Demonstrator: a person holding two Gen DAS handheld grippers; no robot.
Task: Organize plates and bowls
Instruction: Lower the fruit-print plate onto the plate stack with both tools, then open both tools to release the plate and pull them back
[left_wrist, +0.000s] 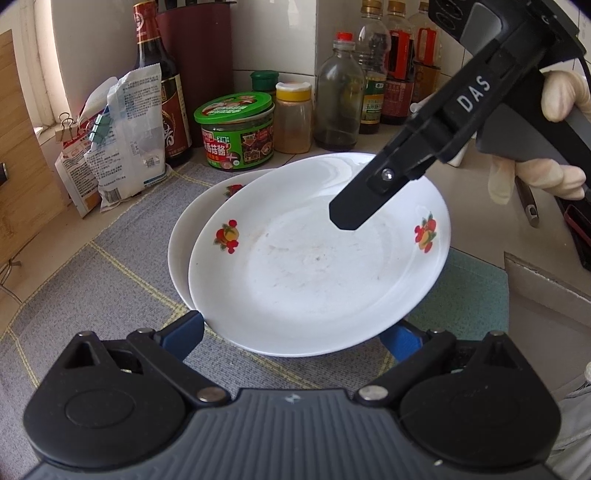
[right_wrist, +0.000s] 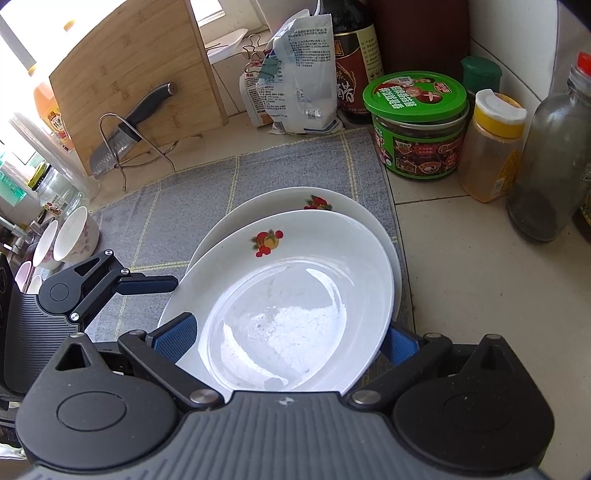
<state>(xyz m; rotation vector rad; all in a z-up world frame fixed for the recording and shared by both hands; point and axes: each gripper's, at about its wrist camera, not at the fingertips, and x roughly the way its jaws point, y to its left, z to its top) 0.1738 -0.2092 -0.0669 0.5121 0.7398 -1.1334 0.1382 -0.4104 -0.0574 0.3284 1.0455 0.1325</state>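
Observation:
Two white plates with fruit decals lie stacked off-centre on a grey mat (left_wrist: 110, 266). The top plate (left_wrist: 314, 266) (right_wrist: 295, 295) looks tilted, its right side raised above the mat. The lower plate (left_wrist: 181, 243) (right_wrist: 280, 201) shows behind it. My left gripper (left_wrist: 295, 336) is open, and the top plate's near rim covers both blue pads. My right gripper (right_wrist: 288, 339) is open too, with the plate deep between its fingers: left pad over the rim, right pad hidden behind it. In the left wrist view one right finger (left_wrist: 354, 210) hovers over the plate.
A green-lidded jar (right_wrist: 417, 125), a spice shaker (right_wrist: 495, 147), glass bottles (left_wrist: 340, 96) and clipped bags (left_wrist: 122, 136) crowd the back wall. A knife on a wire rack (right_wrist: 122, 136) leans by a cutting board (right_wrist: 129, 74). Bowls (right_wrist: 75, 236) stand at the far left.

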